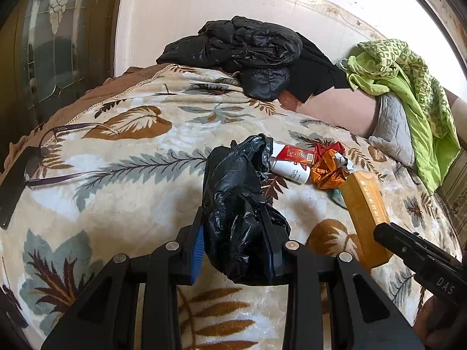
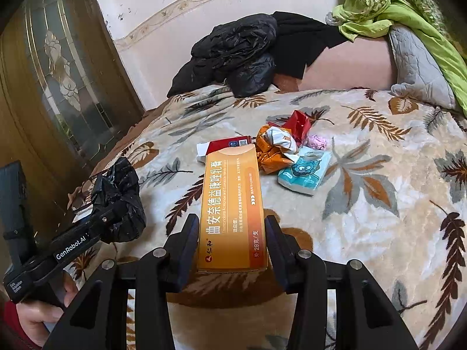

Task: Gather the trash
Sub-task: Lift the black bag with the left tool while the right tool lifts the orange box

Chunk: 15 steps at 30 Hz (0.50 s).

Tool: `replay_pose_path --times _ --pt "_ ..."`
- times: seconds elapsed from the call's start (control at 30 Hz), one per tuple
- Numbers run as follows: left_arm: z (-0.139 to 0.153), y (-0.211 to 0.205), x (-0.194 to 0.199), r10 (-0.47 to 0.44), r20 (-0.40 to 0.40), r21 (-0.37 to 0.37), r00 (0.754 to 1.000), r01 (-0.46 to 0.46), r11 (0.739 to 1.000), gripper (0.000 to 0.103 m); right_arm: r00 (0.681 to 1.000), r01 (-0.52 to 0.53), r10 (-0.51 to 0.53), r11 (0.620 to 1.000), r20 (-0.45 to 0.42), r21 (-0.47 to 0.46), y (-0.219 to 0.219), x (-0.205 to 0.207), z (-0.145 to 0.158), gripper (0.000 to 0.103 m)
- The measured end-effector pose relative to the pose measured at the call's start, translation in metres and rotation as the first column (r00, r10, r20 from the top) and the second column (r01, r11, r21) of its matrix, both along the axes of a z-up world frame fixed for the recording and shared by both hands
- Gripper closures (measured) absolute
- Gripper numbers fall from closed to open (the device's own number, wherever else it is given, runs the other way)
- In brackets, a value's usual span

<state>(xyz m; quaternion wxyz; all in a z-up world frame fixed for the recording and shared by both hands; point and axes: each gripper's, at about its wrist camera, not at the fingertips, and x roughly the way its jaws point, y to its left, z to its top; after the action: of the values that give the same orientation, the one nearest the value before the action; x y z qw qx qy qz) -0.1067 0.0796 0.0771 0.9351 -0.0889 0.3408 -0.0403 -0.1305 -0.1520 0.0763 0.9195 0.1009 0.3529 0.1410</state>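
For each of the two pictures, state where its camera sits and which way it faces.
Left wrist: on the left gripper, looking down across the bed; holds a black bag; right gripper at right.
Right wrist: on the right gripper, same direction; holds an orange box; hand at left.
Shared: trash pile, black jacket.

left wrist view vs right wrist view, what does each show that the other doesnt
Only the left wrist view shows the eyeglasses lying clearly on the blanket. Only the right wrist view shows the blue tissue pack and the printed face of the orange box. Both show the left gripper shut on the black trash bag, the right gripper holding the box, the crumpled wrappers and the leaf-patterned blanket.
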Motion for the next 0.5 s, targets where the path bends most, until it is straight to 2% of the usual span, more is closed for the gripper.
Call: replay_pose_path --times 0.5 --pt "0.0008 -0.0057 0.0001 -0.036 0.01 -0.005 0.999 0.036 0.999 0.072 1.0 0.009 -0.009 1.0 0.002 -0.007 -0.0021 0.0007 0.0008 0.054"
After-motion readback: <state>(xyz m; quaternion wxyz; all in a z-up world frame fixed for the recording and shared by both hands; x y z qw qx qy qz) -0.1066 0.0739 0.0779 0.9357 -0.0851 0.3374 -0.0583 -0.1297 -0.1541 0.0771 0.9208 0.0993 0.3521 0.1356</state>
